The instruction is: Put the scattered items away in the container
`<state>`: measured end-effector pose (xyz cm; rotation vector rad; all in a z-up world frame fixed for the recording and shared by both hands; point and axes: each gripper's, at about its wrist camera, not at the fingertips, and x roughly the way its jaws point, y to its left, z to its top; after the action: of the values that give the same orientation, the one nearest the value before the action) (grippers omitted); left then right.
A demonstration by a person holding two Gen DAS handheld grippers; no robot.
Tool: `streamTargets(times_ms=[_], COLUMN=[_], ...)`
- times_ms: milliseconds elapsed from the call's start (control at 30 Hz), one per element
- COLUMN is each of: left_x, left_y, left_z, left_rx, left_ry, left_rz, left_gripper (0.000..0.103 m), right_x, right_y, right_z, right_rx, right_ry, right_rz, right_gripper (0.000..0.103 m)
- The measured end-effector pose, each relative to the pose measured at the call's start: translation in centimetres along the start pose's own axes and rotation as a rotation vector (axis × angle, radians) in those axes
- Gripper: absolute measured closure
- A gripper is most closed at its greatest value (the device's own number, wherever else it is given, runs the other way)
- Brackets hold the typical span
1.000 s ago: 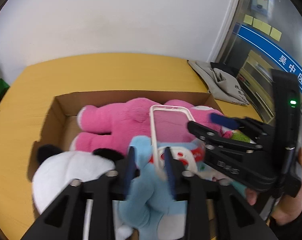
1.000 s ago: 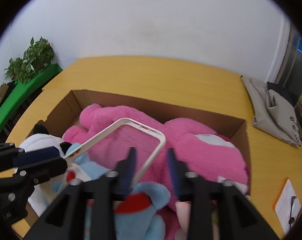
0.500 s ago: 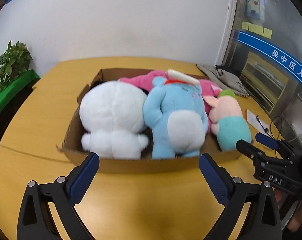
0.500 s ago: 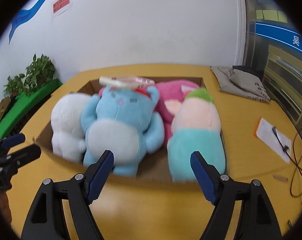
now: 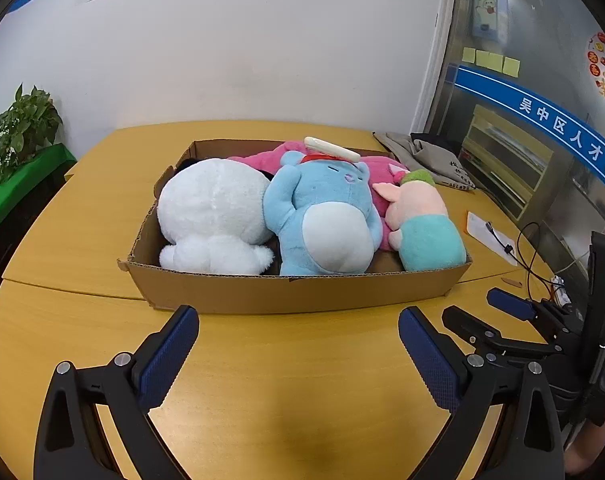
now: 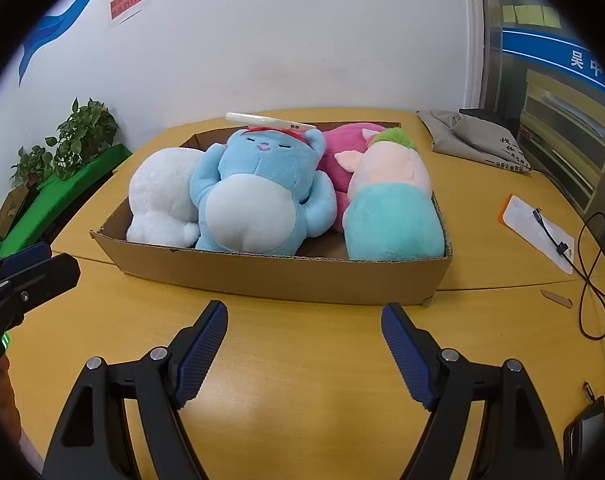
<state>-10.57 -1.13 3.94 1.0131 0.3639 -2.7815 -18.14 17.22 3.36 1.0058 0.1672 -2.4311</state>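
Observation:
A cardboard box (image 5: 294, 292) (image 6: 282, 276) on the yellow table holds a white plush (image 5: 210, 212) (image 6: 158, 196), a blue plush (image 5: 322, 220) (image 6: 254, 192), a pink plush (image 5: 262, 158) (image 6: 342, 148) behind them, and a pig plush in teal (image 5: 426, 232) (image 6: 390, 216). A white phone-case frame (image 5: 330, 149) (image 6: 266, 120) lies on the blue plush's head. My left gripper (image 5: 298, 320) (image 6: 58, 260) hovers open over bare table in front of the box, nothing between its pads. Beside it on the right, my right gripper (image 6: 304, 312) (image 5: 472, 306) is open and empty too.
A grey cloth bag (image 5: 426, 156) (image 6: 474, 136) lies at the back right. A white sheet with a cable (image 5: 490, 236) (image 6: 538, 228) and loose wires (image 6: 590, 280) lie right of the box. A phone (image 6: 586, 428) sits near right. Potted plants (image 5: 18, 132) stand left.
Both grippers let go of the white frame, opened wide and pulled back out of the box to the near table. The frame now rests on the blue plush's head.

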Motion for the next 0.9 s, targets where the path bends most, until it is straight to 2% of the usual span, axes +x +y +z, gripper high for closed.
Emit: streamTargets(times_ms=[900], left_x=[0.17], left_y=[-0.02], left_z=[-1.01], left_rx=[0.002], left_ry=[0.009], left_rz=[0.039], left_gripper=[0.001], right_x=[-0.50], right_y=[0.48], right_z=[-0.48], right_rx=[-0.004], right_ry=[-0.014], right_rz=[-0.029], right_gripper=[0.024])
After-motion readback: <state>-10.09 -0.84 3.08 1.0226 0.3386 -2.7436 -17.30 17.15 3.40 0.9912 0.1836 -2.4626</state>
